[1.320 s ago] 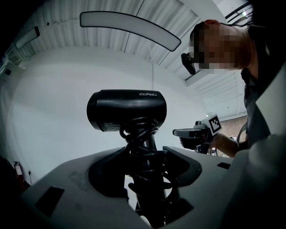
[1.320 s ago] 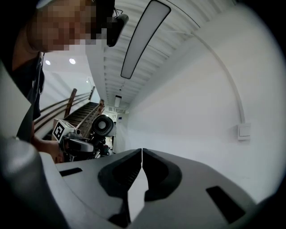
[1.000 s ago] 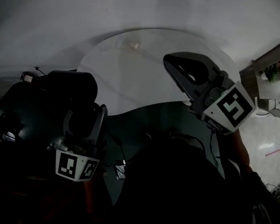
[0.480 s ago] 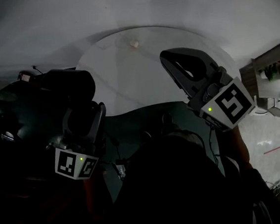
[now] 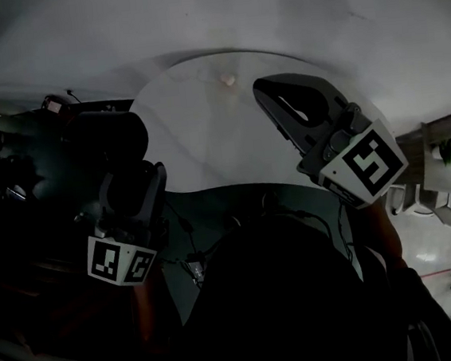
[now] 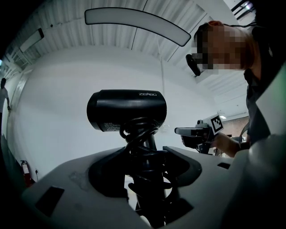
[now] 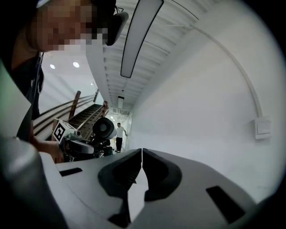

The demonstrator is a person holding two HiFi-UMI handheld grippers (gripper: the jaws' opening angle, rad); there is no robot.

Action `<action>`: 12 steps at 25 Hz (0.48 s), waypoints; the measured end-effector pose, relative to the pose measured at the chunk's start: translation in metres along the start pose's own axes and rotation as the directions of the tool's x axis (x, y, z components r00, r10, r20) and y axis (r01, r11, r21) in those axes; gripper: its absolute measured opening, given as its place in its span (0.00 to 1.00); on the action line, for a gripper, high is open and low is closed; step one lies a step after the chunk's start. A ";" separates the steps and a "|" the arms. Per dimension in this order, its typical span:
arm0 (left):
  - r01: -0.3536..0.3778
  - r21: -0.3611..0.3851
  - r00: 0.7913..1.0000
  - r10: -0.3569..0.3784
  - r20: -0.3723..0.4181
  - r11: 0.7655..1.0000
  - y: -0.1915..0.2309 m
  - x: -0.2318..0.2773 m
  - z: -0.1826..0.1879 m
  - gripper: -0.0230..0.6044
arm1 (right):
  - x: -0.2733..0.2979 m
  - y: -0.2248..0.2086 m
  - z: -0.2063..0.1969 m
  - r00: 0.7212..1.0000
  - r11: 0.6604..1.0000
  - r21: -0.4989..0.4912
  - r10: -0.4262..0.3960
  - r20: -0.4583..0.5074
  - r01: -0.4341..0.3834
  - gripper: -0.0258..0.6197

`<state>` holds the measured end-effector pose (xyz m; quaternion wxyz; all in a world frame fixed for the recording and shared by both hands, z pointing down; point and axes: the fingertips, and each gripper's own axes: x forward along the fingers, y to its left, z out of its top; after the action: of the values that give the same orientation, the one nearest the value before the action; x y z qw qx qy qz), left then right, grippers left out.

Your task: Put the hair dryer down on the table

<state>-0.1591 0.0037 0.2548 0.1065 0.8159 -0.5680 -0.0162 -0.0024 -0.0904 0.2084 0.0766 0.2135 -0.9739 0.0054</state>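
While hair dryer (image 6: pixel 127 109) stays aloft | left tongs (image 6: pixel 149 155) pinch its handle | right tongs (image 7: pixel 142 154) pressed together

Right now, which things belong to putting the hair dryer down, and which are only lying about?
Belong: hair dryer, clamped in the left gripper; table.
Lying about or idle: small pale object on the table; right gripper, shut and empty.
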 end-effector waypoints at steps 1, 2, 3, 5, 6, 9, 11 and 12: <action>-0.010 -0.002 1.000 0.010 -0.002 1.000 -0.001 -0.004 0.004 0.42 | 0.000 0.003 0.005 1.000 1.000 0.002 0.010 0.000 -0.010 0.05; -0.020 -0.006 1.000 0.019 -0.003 1.000 -0.003 -0.009 0.008 0.42 | 0.001 0.006 0.009 1.000 1.000 0.003 0.018 -0.001 -0.018 0.05; -0.028 -0.009 1.000 0.028 -0.003 1.000 -0.004 -0.012 0.010 0.42 | 0.001 0.008 0.011 1.000 1.000 0.003 0.025 -0.002 -0.025 0.05; -0.041 -0.013 0.999 0.041 0.001 0.999 -0.008 -0.015 0.011 0.42 | -0.001 0.010 0.012 0.999 0.999 0.004 0.039 -0.001 -0.039 0.05; -0.046 -0.014 0.999 0.046 0.003 0.999 -0.011 -0.016 0.010 0.42 | -0.003 0.009 0.011 0.999 0.999 0.003 0.046 -0.001 -0.046 0.05; -0.053 -0.017 0.999 0.053 -0.006 0.998 -0.021 -0.015 0.006 0.42 | -0.011 0.006 0.008 0.999 0.999 0.007 0.053 -0.005 -0.053 0.05; -0.045 -0.022 0.999 0.045 -0.012 0.999 -0.019 -0.013 0.005 0.42 | -0.011 0.006 0.007 0.999 0.999 0.012 0.045 -0.017 -0.045 0.05; -0.037 -0.026 0.999 0.037 -0.011 0.999 -0.015 -0.012 0.005 0.42 | -0.008 0.005 0.007 0.999 0.999 0.012 0.036 -0.023 -0.036 0.05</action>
<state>-0.1498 0.0189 0.2458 0.1207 0.8038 -0.5822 -0.0173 0.0016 -0.0823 0.2007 0.0868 0.1962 -0.9766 0.0149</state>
